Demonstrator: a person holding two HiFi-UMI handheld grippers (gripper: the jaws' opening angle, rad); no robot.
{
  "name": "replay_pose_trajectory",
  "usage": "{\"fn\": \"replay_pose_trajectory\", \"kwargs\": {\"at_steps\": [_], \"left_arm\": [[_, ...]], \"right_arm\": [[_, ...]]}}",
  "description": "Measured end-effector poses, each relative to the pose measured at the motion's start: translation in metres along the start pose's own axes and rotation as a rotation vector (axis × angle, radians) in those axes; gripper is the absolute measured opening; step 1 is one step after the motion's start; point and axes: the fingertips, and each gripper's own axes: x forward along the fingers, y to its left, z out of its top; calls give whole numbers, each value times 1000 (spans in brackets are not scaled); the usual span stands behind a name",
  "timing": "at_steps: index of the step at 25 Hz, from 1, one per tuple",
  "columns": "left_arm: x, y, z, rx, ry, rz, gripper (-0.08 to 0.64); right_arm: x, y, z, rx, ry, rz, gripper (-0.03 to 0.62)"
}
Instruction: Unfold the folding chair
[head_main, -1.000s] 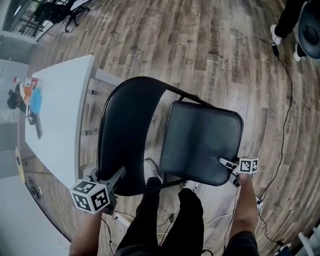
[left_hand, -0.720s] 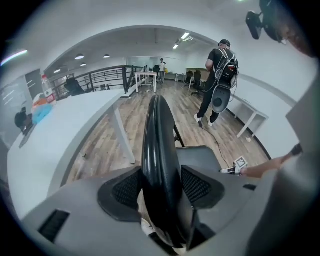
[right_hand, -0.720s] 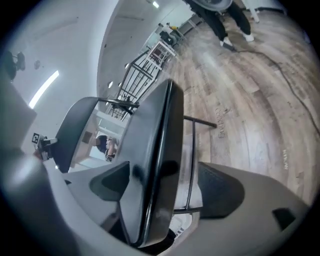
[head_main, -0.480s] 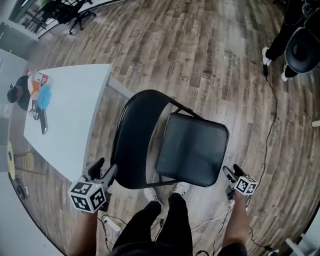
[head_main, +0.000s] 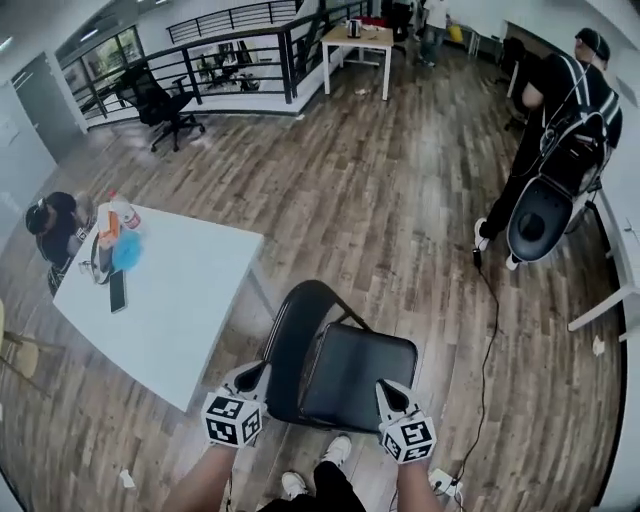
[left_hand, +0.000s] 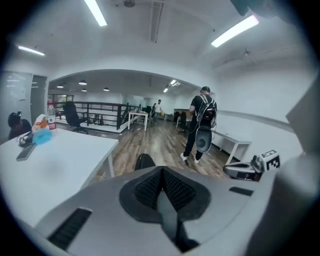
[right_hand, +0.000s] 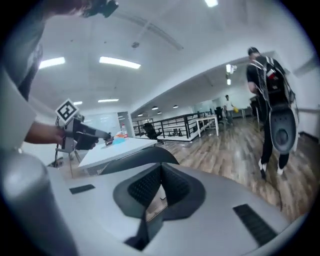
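Observation:
The black folding chair (head_main: 340, 372) stands unfolded on the wood floor, backrest (head_main: 292, 345) to the left and seat (head_main: 360, 378) level. My left gripper (head_main: 256, 374) hovers over the backrest's near edge, and my right gripper (head_main: 386, 392) over the seat's near right corner. Both are shut with nothing between the pads, and neither touches the chair. The left gripper view shows the closed pads (left_hand: 150, 187), the backrest's top (left_hand: 145, 161) beyond them and the right gripper (left_hand: 250, 169). In the right gripper view the backrest (right_hand: 135, 157) arcs behind the closed pads (right_hand: 145, 186).
To the left stands a white table (head_main: 190, 310) with a bottle (head_main: 122, 212) and a phone (head_main: 117, 291), a person (head_main: 55, 222) seated at its end. Another person (head_main: 560, 110) stands at the right. A cable (head_main: 487, 330) trails across the floor. A black railing (head_main: 250, 45) runs along the back.
Both grippers came off the chair, rose and went from open to shut. The head view lifted from straight down onto the chair to take in the room.

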Motion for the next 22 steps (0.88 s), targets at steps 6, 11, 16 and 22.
{"fn": "replay_pose_trajectory", "kwargs": {"at_steps": [6,11,16,22], "left_arm": [[-82,-51,-8,-34,-96,-125,5],[-138,-64,-41,-25,-113,-148,5],[-180,-86,-65,-11,-125,-169,5],[-189,-101,-52,30,-162,-116,5]], "right_arm": [[-39,118,58,-223,-13,-91,15],[-88,181,42,-165,4,-163,14],[-129,201,39,-203,4,-198,14],[-153,179,59,-220,-72,-244,14]]}}
